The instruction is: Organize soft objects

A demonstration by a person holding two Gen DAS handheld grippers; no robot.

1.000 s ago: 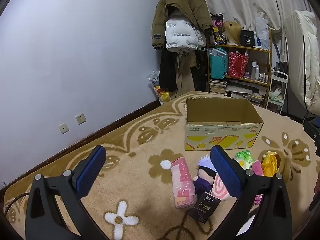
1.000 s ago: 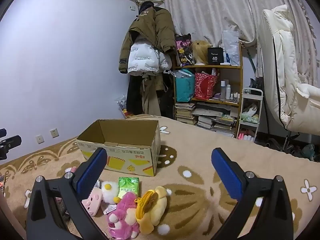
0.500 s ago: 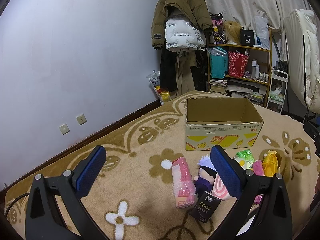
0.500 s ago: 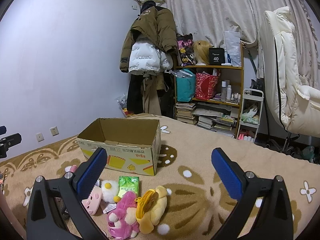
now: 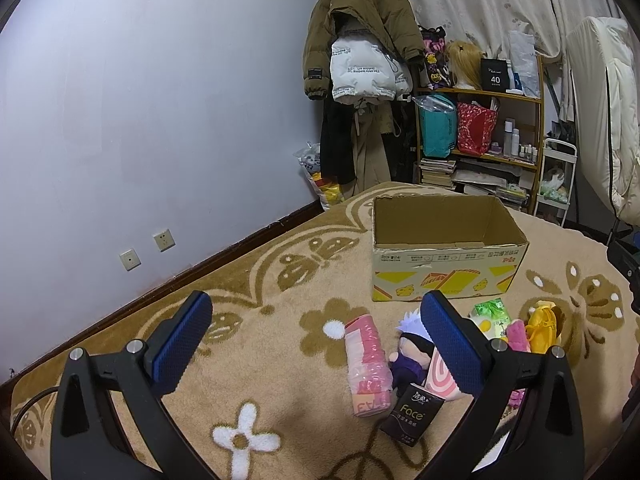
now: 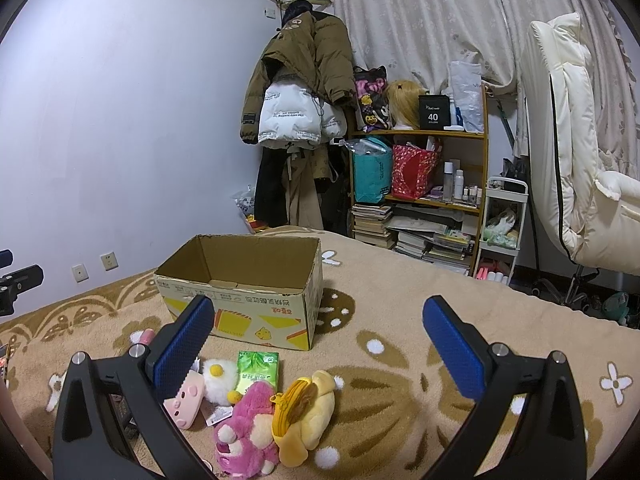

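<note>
Both grippers are held up over the rug (image 5: 248,320), jaws spread wide, nothing gripped. The left gripper (image 5: 316,340) is aimed at a pink pack (image 5: 366,364), a white-haired doll (image 5: 410,350) and a black Face pack (image 5: 412,414) just below them. Between the right gripper (image 6: 318,344) fingers, a pink plush (image 6: 246,430) and yellow plush (image 6: 306,416) are seen touching, a green pack (image 6: 257,372) just behind. The open cardboard box (image 6: 248,304) is set close behind the pile.

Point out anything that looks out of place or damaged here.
Plush toys and tissue packs lie scattered on the carpet beside the cardboard box, none visibly inside. Nothing looks damaged.
</note>
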